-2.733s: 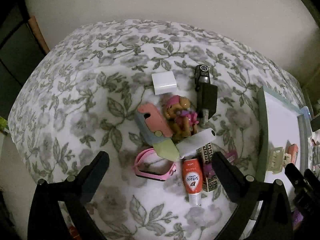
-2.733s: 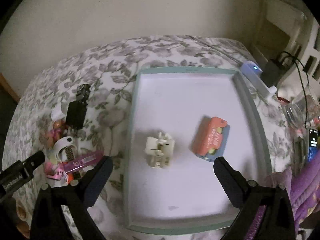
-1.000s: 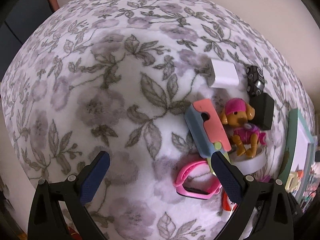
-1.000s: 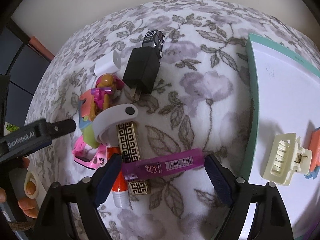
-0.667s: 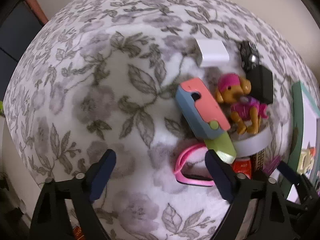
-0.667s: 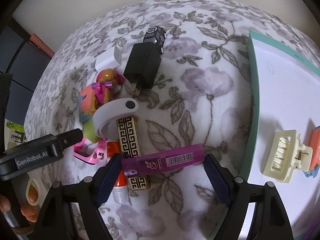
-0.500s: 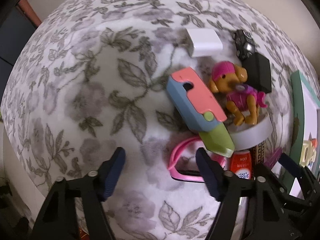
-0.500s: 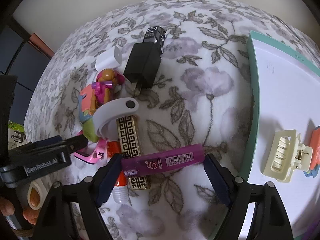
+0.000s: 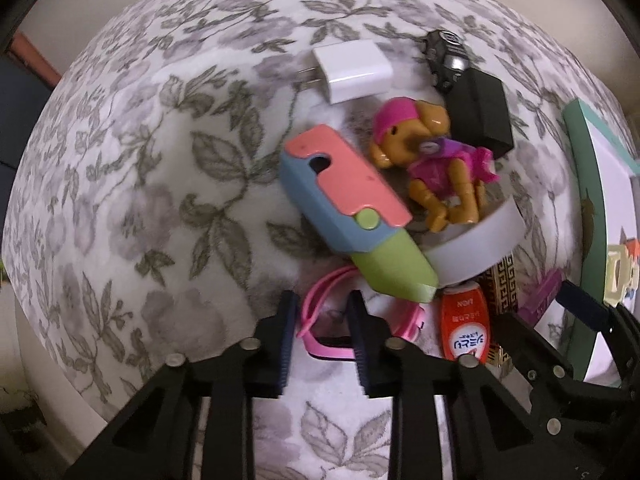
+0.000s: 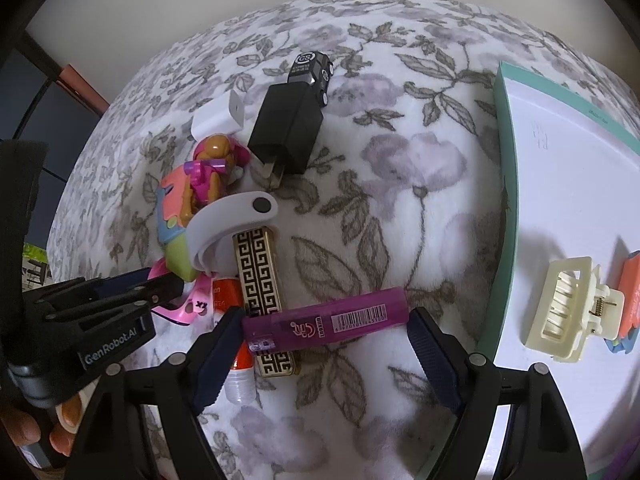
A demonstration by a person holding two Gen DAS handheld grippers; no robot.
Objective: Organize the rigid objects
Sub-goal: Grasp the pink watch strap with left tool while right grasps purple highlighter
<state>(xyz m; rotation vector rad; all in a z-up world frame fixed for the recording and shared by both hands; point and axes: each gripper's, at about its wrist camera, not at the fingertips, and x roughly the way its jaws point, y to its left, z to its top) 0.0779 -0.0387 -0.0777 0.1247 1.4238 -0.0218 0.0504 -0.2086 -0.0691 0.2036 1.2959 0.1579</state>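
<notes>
while most items wait on the floral surface (image 10: 400,168), tray (image 10: 505,240) holds only hair clip (image 10: 560,304) + orange item (image 10: 632,280).
left gripper (image 9: 322,312): jaws narrowed round pink band (image 9: 320,344), grip not confirmed.
right gripper (image 10: 324,344): spread wide, straddling purple lighter (image 10: 324,320).
est. early stage; pile w/ dog toy (image 9: 432,164), chargers, tube left.

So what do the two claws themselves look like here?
Both are black plastic frames with silver screws and dark blue ribbed pads: left claw, right claw. The left claw's body carries white "GenRobot.AI" lettering in the right wrist view.
</notes>
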